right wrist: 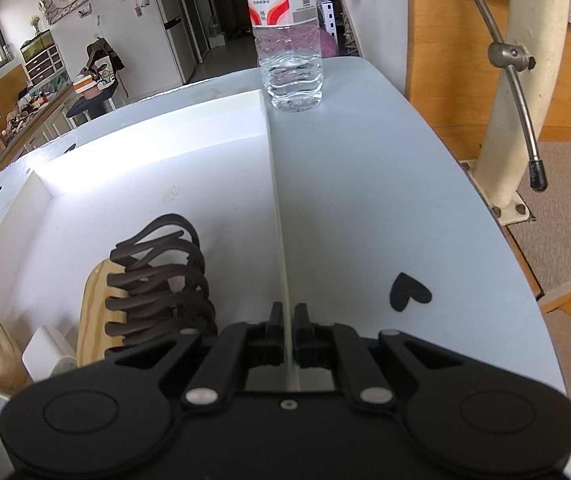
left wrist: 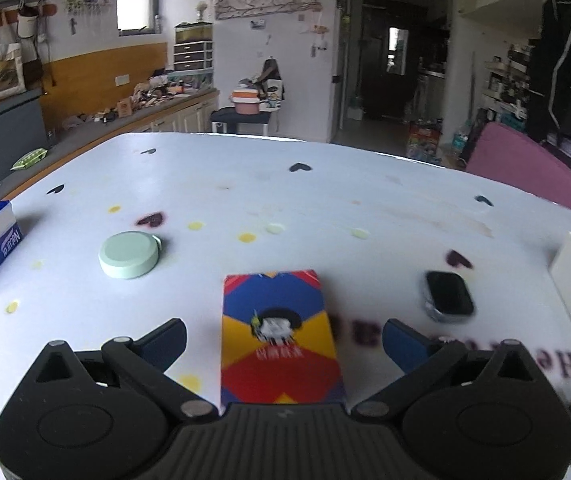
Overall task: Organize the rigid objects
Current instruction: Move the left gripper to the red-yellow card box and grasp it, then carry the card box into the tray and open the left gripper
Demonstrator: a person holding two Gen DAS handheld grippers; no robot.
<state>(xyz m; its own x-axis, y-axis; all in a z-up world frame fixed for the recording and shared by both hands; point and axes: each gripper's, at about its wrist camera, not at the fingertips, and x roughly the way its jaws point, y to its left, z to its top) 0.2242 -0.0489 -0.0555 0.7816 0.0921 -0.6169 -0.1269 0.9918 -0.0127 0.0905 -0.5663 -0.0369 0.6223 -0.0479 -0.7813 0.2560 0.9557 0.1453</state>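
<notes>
The white tray (right wrist: 157,152) fills the left of the right wrist view; the right gripper (right wrist: 287,320) is clamped on its side wall, steadying it. In the left view's lower centre, the colourful box (left wrist: 279,336) lies between the left gripper (left wrist: 283,340) jaws, spread wide apart. Next, likely close and lift.
</notes>
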